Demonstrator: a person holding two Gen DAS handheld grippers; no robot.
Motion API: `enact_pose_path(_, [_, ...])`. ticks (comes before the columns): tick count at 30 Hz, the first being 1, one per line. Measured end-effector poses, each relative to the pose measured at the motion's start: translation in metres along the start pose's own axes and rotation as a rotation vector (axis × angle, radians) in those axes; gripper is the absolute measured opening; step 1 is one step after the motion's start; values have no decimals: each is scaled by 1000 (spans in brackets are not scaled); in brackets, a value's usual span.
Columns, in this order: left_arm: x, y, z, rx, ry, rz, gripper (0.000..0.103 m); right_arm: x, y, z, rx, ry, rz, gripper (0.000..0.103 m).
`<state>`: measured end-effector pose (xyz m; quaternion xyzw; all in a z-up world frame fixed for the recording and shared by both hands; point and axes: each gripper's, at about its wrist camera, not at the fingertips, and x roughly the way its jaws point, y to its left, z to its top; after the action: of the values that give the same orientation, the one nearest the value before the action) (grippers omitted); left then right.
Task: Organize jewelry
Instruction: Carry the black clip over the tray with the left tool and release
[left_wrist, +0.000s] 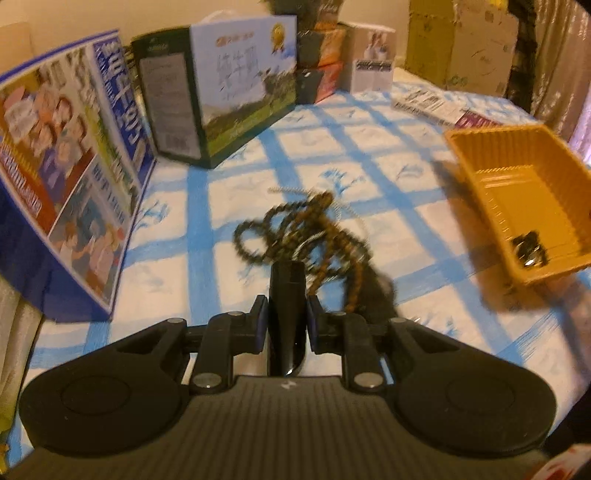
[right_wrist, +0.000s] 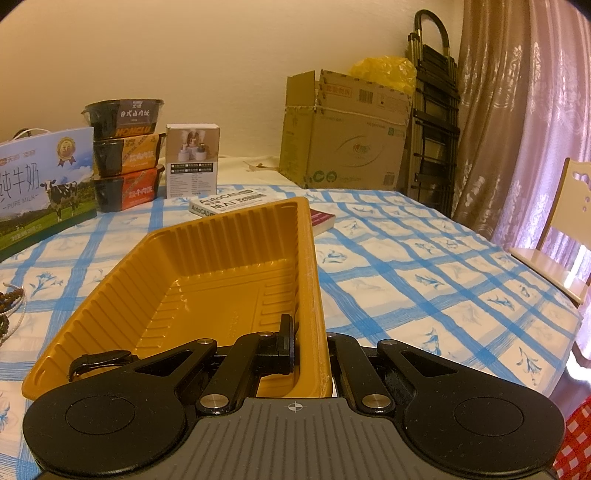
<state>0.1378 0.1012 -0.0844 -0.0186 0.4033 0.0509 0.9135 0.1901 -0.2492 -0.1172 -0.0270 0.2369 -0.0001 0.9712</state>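
Note:
My left gripper (left_wrist: 287, 325) is shut on a glossy black oblong object (left_wrist: 287, 314) that stands between its pads. Just beyond it a tangle of brown bead strings (left_wrist: 303, 236) with a pale chain lies on the blue-checked cloth; the view is blurred. The yellow plastic tray (left_wrist: 517, 177) sits to the right with a small dark item (left_wrist: 530, 247) inside. My right gripper (right_wrist: 310, 354) is shut on the tray's right wall (right_wrist: 308, 258). A dark strap-like piece (right_wrist: 99, 360) lies in the tray's near left corner. The beads (right_wrist: 9, 310) show at the far left edge.
Milk cartons (left_wrist: 236, 92) and a large printed box (left_wrist: 70, 177) stand at the left. Stacked food bowls (right_wrist: 125, 151), a small white box (right_wrist: 192, 162), a book (right_wrist: 229, 203) and a cardboard box (right_wrist: 343, 147) stand at the back. A chair (right_wrist: 561, 240) is at the right.

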Motion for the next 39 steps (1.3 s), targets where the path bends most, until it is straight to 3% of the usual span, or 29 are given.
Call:
enact_pose_path(12, [-5,-73,31,34,-62,-219,19,-1,1,1,-4,-1,4,3])
enact_pose_path(24, [28,-173,66,76,-58,-476,19,-2,4,5,-11,-7,10,3])
enact_pose_path(31, [55,-201,64,11,14,-530,19,-1,5,6,-11,-8,12,3])
enact_pose_path(39, [73,-217,64,-10,52,-531,19,-1,5,6,-11,-8,11,3])
